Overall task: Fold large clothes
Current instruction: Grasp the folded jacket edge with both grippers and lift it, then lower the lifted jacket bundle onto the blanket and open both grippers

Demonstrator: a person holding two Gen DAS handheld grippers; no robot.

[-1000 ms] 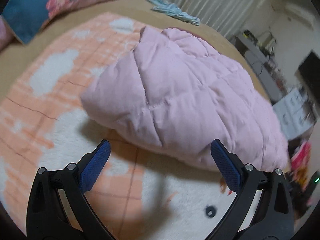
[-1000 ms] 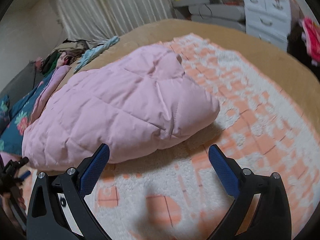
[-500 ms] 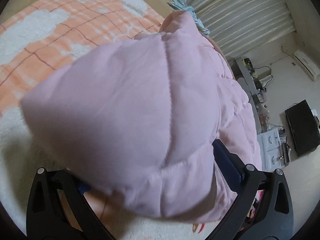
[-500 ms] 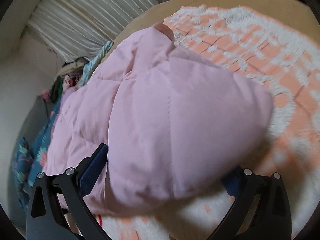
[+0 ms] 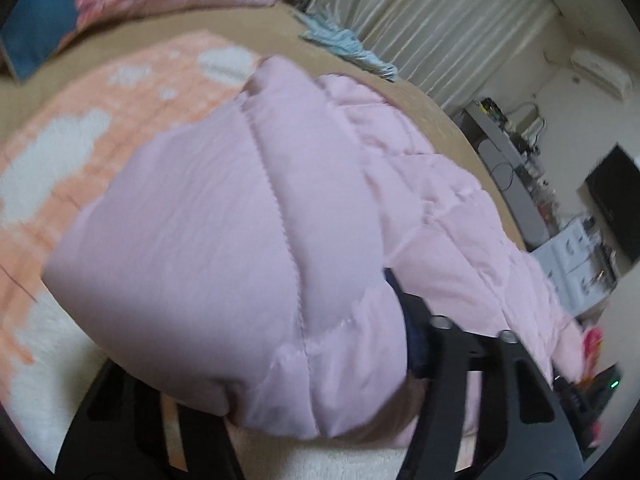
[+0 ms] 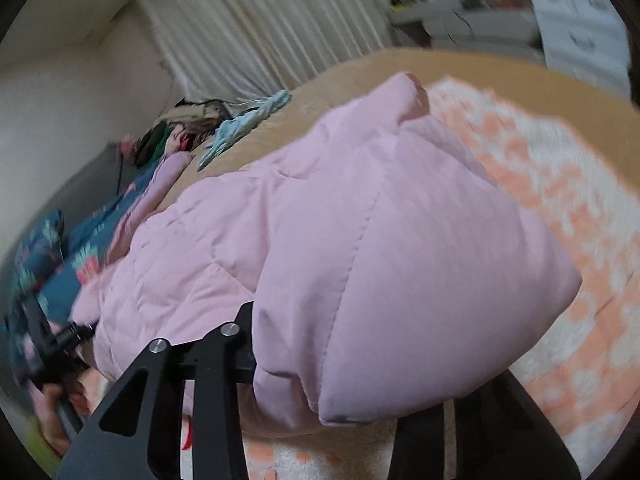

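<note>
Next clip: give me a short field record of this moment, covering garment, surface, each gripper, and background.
garment: pink quilted jacket, puffy, bunched on the bed
surface: orange and white fleece blanket over a tan bed cover
left gripper: jaws closing, a corner of the jacket between them
right gripper: jaws closing, another corner of the jacket between them
fingertips: mostly hidden under the fabric in both views
background: pale curtain, blue floral bedding, light blue cloth
image quality: motion blur in both views
</note>
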